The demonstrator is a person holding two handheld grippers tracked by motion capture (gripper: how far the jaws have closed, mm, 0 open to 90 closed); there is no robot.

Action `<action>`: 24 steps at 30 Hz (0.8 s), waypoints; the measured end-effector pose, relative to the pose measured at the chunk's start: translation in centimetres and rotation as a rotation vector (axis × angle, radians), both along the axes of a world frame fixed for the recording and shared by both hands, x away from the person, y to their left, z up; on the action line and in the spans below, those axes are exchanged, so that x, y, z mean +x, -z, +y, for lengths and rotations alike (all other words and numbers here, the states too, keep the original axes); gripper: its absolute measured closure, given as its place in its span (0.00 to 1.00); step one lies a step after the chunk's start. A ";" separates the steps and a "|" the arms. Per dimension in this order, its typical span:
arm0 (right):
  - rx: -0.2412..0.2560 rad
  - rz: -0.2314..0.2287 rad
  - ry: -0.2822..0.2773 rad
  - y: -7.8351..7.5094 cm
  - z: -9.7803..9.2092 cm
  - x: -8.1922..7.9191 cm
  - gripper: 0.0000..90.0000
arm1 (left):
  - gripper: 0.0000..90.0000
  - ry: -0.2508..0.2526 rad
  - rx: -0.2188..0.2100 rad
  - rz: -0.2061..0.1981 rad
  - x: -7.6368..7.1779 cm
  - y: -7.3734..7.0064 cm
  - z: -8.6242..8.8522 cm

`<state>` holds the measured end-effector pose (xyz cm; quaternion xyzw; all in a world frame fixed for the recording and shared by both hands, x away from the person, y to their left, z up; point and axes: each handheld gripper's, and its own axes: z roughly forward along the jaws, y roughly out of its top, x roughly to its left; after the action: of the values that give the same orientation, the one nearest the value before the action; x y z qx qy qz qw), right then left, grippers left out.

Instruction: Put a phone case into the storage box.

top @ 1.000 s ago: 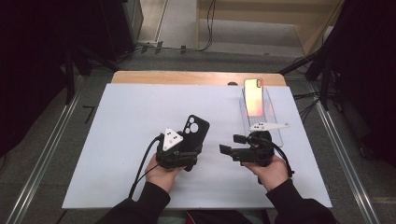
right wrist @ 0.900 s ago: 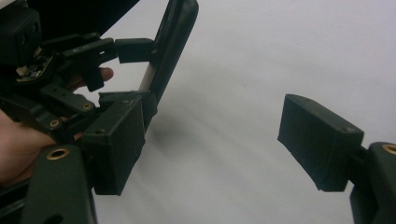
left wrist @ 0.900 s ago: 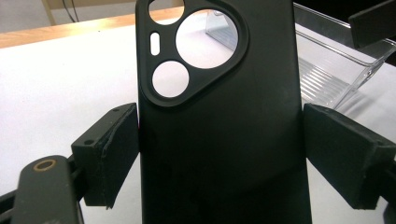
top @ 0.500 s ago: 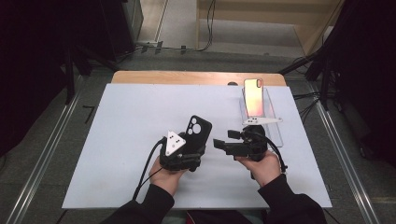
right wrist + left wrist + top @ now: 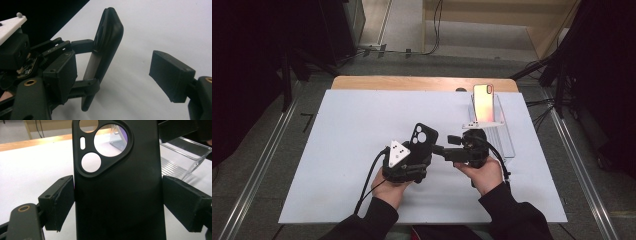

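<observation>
The left gripper [image 5: 414,160] is clamped across the long sides of a black phone case [image 5: 423,138], one pad on each edge, holding it raised off the white table sheet [image 5: 337,140]. In the left gripper view the case [image 5: 117,185] stands upright between the two pads with its back toward the camera and its camera cut-out at the top.

The right gripper [image 5: 447,150] sits just to the right of the left one, turned sideways so that its jaws point at the case. Its jaws stand apart, with nothing between them. In the right gripper view the case [image 5: 105,50] shows edge-on, next to the left of these two jaws, while the other jaw is off to the right with bare sheet between.

Beyond the right gripper, near its far side, a clear plastic stand [image 5: 502,132] holds a phone [image 5: 483,102] leaning upright with its glossy face toward the person.
</observation>
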<state>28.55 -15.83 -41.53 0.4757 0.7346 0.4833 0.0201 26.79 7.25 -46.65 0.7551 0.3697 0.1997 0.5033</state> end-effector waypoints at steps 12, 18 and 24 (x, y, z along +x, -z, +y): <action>0.001 0.005 -0.001 0.2 1.3 1.1 0.23 | 0.15 0.013 -0.003 -0.007 -0.5 -0.1 -0.5; 0.025 0.020 -0.009 0.2 1.6 1.7 0.34 | 0.15 0.021 -0.015 0.006 -0.7 -0.2 -0.7; 0.090 0.075 -0.007 0.1 1.6 2.2 0.61 | 0.15 0.024 -0.028 0.015 -1.0 -0.3 -0.8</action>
<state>30.73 -14.19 -41.66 0.4912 0.7141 0.4979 -0.0305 25.81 6.48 -46.36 0.7538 0.3671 0.1827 0.5135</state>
